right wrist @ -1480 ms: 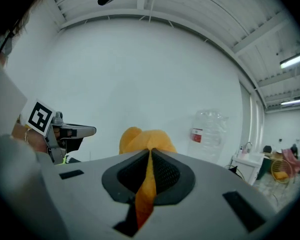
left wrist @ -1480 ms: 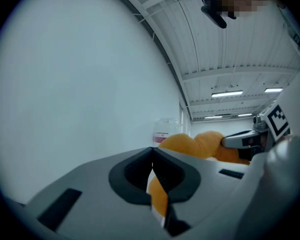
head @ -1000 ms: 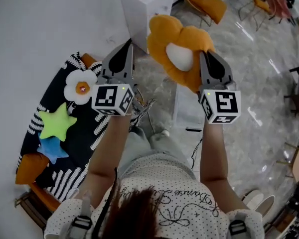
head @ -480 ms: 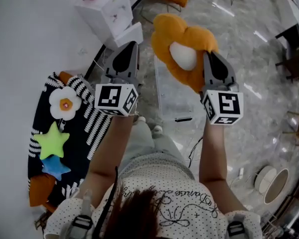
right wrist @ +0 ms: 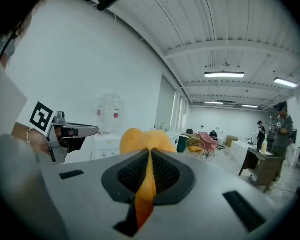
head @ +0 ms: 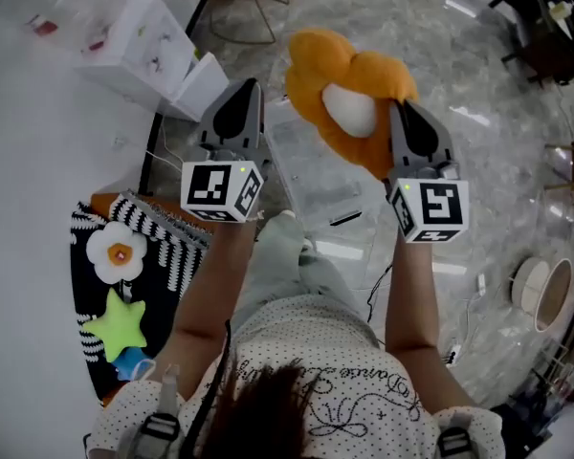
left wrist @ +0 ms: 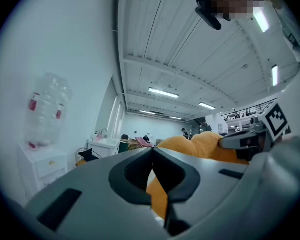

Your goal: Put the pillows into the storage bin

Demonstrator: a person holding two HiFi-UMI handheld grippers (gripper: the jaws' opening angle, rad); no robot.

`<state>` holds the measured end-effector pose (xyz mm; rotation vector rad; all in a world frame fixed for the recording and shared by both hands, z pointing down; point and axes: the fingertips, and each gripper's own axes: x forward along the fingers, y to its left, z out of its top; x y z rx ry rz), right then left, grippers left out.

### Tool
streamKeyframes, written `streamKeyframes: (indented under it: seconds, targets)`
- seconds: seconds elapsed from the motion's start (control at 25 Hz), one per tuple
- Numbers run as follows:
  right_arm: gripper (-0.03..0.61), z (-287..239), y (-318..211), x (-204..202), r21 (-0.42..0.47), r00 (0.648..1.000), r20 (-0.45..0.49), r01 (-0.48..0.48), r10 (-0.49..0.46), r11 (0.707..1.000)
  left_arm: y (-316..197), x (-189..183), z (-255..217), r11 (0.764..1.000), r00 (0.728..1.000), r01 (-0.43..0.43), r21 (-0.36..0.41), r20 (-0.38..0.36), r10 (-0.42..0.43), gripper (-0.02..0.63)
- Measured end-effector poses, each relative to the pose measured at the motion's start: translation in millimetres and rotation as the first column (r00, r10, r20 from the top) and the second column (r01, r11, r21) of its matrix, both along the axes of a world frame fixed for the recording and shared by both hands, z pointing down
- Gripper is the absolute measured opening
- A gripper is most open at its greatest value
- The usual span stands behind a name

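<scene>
Orange pillow [head: 323, 65] clamped in right gripper [head: 398, 104], long axis slanting forward-left

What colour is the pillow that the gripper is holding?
Orange with a white middle; the head view shows the pillow best.

WORK HALL: A big open-plan room, part office and part test studio. A ribbed white ceiling [left wrist: 155, 34] hung with strip lights [right wrist: 224, 75] runs far back above a glossy, marble-look floor [head: 440, 75]. A dark table [right wrist: 262, 166] and a yellow wire chair [right wrist: 194, 145] stand in the open space, with people [right wrist: 284, 121] in the distance. A large clear bottle [left wrist: 47, 109] sits on a white cabinet [left wrist: 40, 166] against the bare wall.
</scene>
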<state>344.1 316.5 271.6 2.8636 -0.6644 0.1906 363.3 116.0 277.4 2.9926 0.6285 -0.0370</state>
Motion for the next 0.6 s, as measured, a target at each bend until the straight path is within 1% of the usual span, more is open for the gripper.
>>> streamKeyframes:
  seconds: [0.2,0.32,0.44,0.6]
  targets:
    - [0.021,14.2,15.0,35.3,-0.011,0.997,0.022,-0.076,0.077,0.997,17.3,48.5,16.7,0.996,0.997,-0.083,0.021,0.004,0.083,0.003]
    - [0.021,32.6,25.5,43.6,-0.042,0.993,0.040,-0.107,0.109,0.993,29.7,67.1,35.6,0.992,0.992,-0.125,0.024,0.019,0.125,0.003]
    - [0.021,62.2,35.6,49.7,-0.073,0.990,0.069,-0.115,0.120,0.991,44.7,81.4,60.4,0.988,0.987,-0.154,0.011,0.040,0.153,0.003]
    - [0.021,118.4,44.4,56.4,-0.041,0.983,0.141,-0.114,0.118,0.993,58.4,90.3,109.5,0.989,0.985,-0.150,-0.005,0.086,0.150,0.003]
